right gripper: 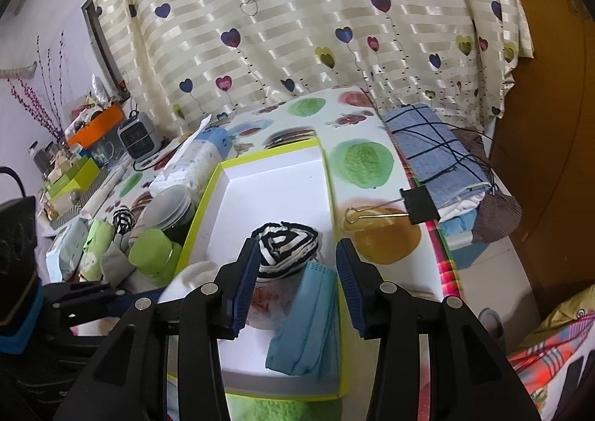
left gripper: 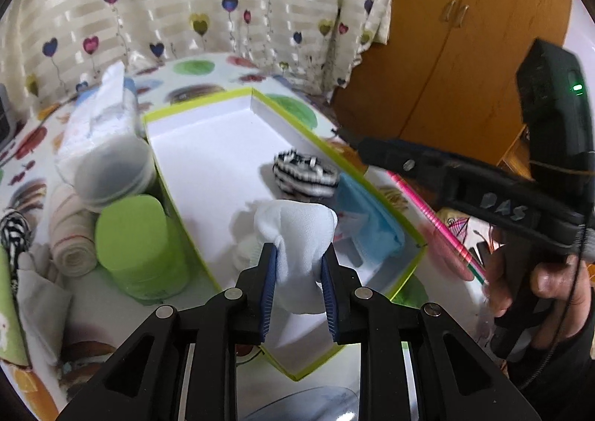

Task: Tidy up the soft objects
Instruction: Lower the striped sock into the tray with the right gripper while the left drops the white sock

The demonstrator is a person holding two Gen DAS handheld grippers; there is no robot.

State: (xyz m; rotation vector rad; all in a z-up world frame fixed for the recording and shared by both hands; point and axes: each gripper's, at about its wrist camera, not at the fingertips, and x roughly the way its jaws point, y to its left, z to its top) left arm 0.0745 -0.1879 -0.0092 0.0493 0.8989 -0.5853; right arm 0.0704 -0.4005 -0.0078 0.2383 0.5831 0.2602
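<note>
My left gripper (left gripper: 298, 265) is shut on a white sock (left gripper: 297, 231), pinched between its blue pads low over the near part of a shallow white box with a lime rim (left gripper: 193, 107). In the box lie a black-and-white striped sock roll (left gripper: 305, 175) and a blue face mask (left gripper: 368, 224). In the right wrist view my right gripper (right gripper: 299, 253) stands open over the box (right gripper: 327, 175), and the striped roll (right gripper: 286, 246) shows between its fingers, just past the tips. The mask (right gripper: 308, 320) lies below them. A hand holds the right gripper (left gripper: 357, 140) at the box's right side.
Left of the box crowd a green jar (left gripper: 137, 246), a translucent lidded tub (left gripper: 115, 172), a rolled bandage (left gripper: 70, 239), another striped roll (left gripper: 15, 231) and a tissue pack (left gripper: 100, 116). A binder clip (right gripper: 416, 203) and folded blue checked cloth (right gripper: 435, 149) lie right. Curtain behind, wooden wardrobe (left gripper: 465, 49) right.
</note>
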